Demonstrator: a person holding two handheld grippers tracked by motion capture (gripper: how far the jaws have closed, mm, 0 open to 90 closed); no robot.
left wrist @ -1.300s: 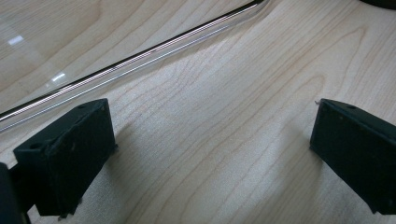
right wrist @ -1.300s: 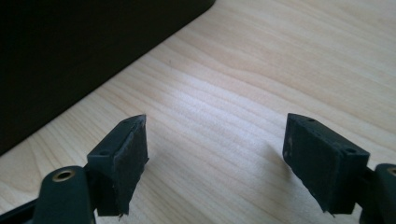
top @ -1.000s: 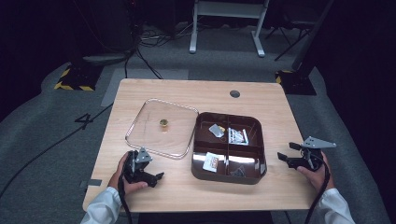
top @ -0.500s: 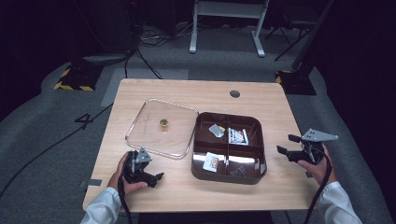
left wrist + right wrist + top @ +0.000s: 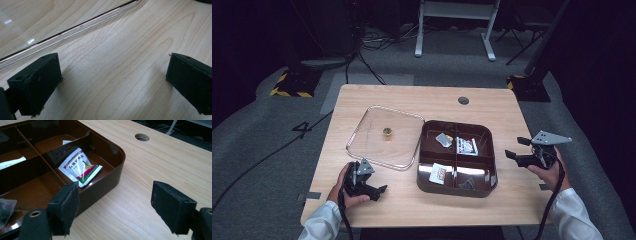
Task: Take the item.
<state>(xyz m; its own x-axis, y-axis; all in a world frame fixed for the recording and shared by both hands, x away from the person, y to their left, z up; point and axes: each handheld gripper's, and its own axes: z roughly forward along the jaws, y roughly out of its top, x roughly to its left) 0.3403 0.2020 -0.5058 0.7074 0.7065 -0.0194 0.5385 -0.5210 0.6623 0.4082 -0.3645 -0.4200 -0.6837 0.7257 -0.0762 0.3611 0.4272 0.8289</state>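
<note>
**Brown box lies ahead and left of the right jaws**

High view: the brown box (image 5: pixel 456 156) sits mid-surface (image 5: pixel 412 97), its clear lid (image 5: pixel 386 137) touching its left side. The right gripper (image 5: pixel 518 150) hangs just off the box's right wall, jaws apart. The left gripper (image 5: pixel 374 188) rests near the lid's front edge.

Left gripper view: jaws wide open over bare wood; the lid's rim (image 5: pixel 75 27) runs slantwise just beyond them.

Right gripper view: open jaws; the box corner (image 5: pixel 110 162) and a sachet (image 5: pixel 80 167) lie ahead-left, so this hand seems nearer.
</note>
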